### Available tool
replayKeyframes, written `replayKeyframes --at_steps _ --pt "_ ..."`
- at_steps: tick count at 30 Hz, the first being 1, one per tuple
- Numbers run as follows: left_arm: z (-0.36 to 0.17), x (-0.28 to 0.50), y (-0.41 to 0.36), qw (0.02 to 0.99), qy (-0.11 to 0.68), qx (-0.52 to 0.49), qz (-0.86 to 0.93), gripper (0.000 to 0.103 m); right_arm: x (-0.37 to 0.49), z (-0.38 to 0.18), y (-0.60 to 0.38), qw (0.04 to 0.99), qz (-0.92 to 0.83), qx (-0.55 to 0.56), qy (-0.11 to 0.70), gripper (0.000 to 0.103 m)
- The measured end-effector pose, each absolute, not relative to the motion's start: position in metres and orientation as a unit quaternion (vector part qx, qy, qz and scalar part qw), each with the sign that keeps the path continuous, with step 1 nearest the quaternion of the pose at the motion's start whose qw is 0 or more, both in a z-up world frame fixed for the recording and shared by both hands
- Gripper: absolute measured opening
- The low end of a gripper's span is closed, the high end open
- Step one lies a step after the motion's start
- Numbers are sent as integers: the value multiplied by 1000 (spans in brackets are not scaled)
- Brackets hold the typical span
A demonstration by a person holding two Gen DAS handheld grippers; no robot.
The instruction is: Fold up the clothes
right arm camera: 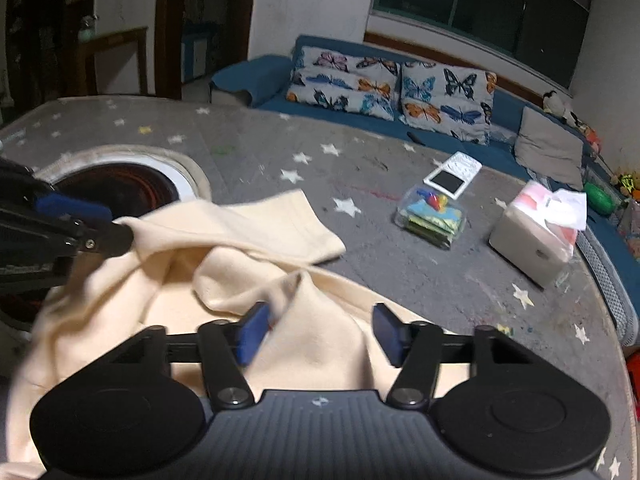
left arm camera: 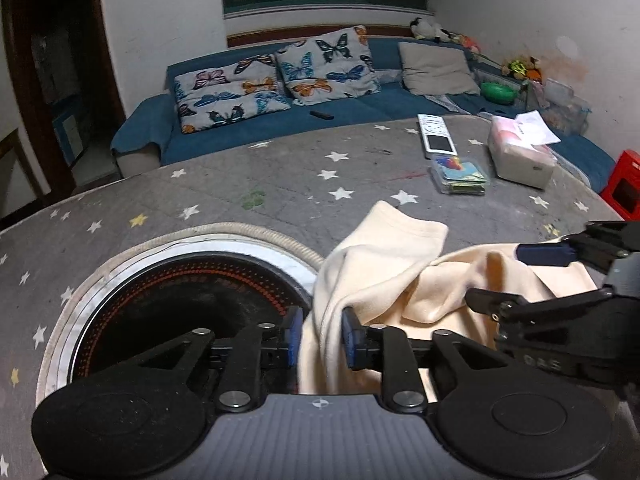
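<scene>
A cream garment (left arm camera: pixel 384 264) lies crumpled on the grey star-patterned table cover (left arm camera: pixel 248 184), one flat part spread away from me. My left gripper (left arm camera: pixel 322 338) is shut on a bunched fold at the garment's left edge, the cloth filling the gap between its blue pads. The right wrist view shows the same left gripper (right arm camera: pixel 104 226) pinching that edge and holding it slightly up. My right gripper (right arm camera: pixel 320 334) stands open over the middle of the garment (right arm camera: pixel 248 236), with cloth under and between its fingers but not pinched. It enters the left wrist view from the right (left arm camera: pixel 516 276).
A round black opening with a white rim (left arm camera: pixel 188 304) sits in the table just left of the garment. Further back right lie a white remote (left arm camera: pixel 436 136), a clear box of coloured items (left arm camera: pixel 458 172) and a tissue box (left arm camera: pixel 520 156). A blue sofa (left arm camera: pixel 360 108) stands behind.
</scene>
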State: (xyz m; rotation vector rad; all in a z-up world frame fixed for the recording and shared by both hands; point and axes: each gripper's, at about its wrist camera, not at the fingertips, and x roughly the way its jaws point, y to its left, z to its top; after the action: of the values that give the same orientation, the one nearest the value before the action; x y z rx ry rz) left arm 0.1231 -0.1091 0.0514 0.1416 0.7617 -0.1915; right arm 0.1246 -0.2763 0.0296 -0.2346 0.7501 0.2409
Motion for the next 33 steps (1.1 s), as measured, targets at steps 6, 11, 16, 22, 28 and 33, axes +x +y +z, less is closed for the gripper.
replayKeyframes --at_steps 6,11,16,22,28,33 --pt "48 126 -116 920 369 82 -99 33 120 35 -292 922 104 -95 360 21" --pt "45 126 -119 920 367 90 -101 24 104 53 -310 936 80 -79 333 13" --pt "50 120 -116 923 361 83 -101 14 79 67 -332 948 51 -60 310 9" --pt "63 105 -104 931 347 66 -93 9 44 79 -361 957 12 -25 288 9" --pt "76 84 -82 941 327 47 -75 4 7 86 -390 963 -28 9 269 9" --pt "82 69 -62 945 319 27 -58 3 -10 79 -400 957 -35 34 285 10"
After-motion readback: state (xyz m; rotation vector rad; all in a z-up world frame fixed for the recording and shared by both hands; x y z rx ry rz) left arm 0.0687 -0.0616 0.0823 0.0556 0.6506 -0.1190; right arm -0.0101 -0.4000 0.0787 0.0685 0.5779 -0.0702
